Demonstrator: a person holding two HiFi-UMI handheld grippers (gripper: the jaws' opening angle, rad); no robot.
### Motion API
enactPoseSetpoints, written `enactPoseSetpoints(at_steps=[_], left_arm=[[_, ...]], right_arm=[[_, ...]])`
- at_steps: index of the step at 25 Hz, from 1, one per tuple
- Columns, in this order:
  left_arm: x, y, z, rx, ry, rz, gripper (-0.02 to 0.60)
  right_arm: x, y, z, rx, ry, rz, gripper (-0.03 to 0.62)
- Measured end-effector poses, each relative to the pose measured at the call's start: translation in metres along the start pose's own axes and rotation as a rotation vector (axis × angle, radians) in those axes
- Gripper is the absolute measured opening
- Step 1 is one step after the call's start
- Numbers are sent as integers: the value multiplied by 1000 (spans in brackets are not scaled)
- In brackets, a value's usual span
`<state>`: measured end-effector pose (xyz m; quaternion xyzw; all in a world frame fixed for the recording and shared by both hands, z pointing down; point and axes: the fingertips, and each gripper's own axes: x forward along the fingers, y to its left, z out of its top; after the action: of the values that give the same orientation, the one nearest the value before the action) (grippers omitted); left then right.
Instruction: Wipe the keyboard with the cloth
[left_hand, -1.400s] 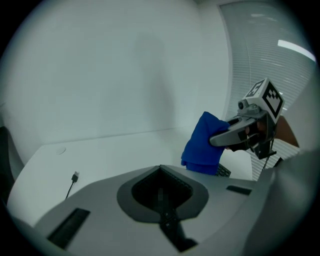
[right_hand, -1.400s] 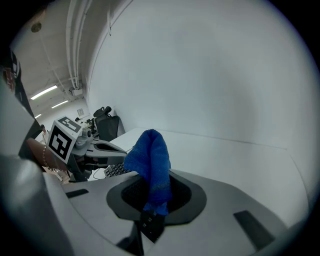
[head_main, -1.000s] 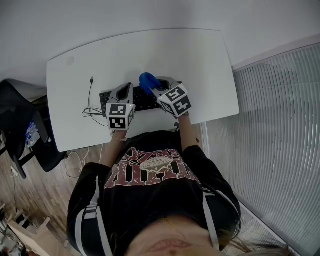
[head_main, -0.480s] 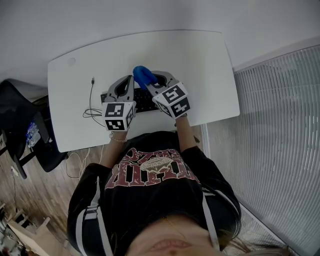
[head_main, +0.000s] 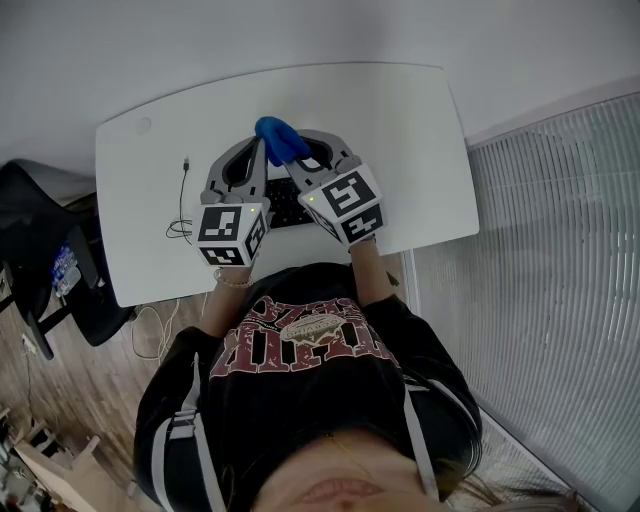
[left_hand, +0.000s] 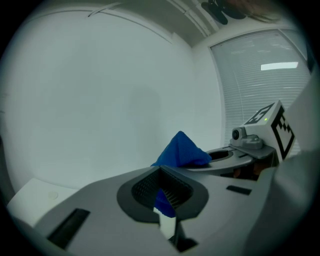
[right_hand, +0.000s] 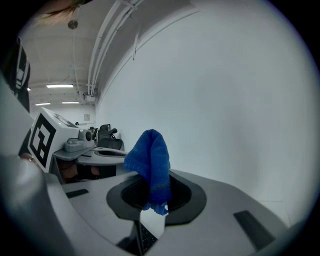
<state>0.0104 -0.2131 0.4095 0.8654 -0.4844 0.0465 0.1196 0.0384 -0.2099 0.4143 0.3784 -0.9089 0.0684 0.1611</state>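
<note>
Clamping cloth (head_main: 277, 137), right gripper (right_hand: 150, 200), keyboard (head_main: 283, 206) mostly hidden underneath

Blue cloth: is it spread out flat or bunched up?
Bunched up. The blue cloth sticks up as a crumpled wad pinched in the right claw, lifted off the keyboard.

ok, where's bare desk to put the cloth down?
Widest bare patch: the desk right of the right gripper, out to its right edge. Also the back strip beyond the cloth, and the left rear corner. Crowded: centre front, with the keyboard, the left gripper, and the cable beside it.
</note>
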Motion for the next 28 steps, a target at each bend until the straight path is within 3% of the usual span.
enactPoseSetpoints(at_steps=[14, 28], left_arm=[[-7, 5, 41, 20, -94, 4, 34], [-8, 8, 51, 26, -112, 10, 34]], right_arm=[[1, 8, 49, -65, -90, -10, 64], [5, 7, 57, -72, -117, -10, 64]])
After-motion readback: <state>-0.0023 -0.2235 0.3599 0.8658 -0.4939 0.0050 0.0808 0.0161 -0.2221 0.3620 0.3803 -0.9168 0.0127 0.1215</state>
